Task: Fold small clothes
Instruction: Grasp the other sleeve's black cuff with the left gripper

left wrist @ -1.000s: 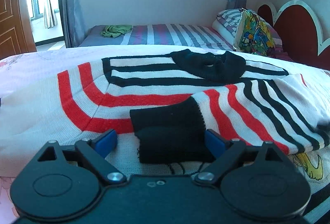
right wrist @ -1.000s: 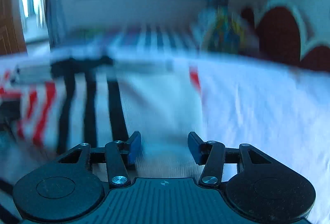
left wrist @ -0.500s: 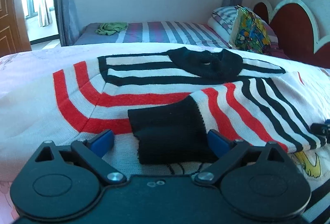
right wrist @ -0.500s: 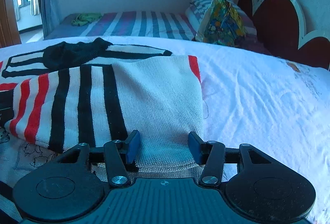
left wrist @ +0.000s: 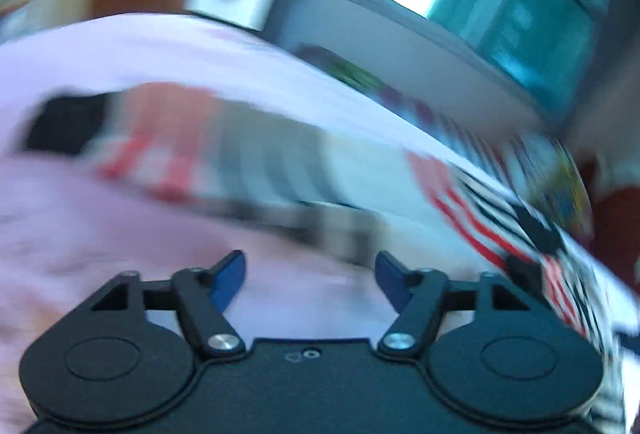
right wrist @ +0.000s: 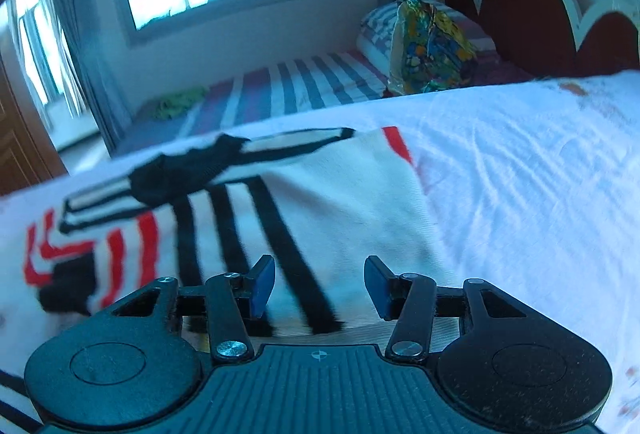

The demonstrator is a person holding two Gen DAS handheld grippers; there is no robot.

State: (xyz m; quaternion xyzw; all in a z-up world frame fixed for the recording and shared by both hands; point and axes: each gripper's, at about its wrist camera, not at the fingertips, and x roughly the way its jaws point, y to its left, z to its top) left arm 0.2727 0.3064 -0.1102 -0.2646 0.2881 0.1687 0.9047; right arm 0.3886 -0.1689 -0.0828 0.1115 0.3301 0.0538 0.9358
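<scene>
We have both grippers, left gripper (left wrist: pixel 310 276) and right gripper (right wrist: pixel 319 284), closing yet still apart on nothing, over the striped sweater (right wrist: pixel 340 202); we judge the next fold needs a firm hem grasp.

No readable text, labels, brands or numbers in either wrist view.

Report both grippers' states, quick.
Left gripper: open, jaws just closing, nothing between.
Right gripper: open, jaws just closing, astride the striped sweater hem.
</scene>
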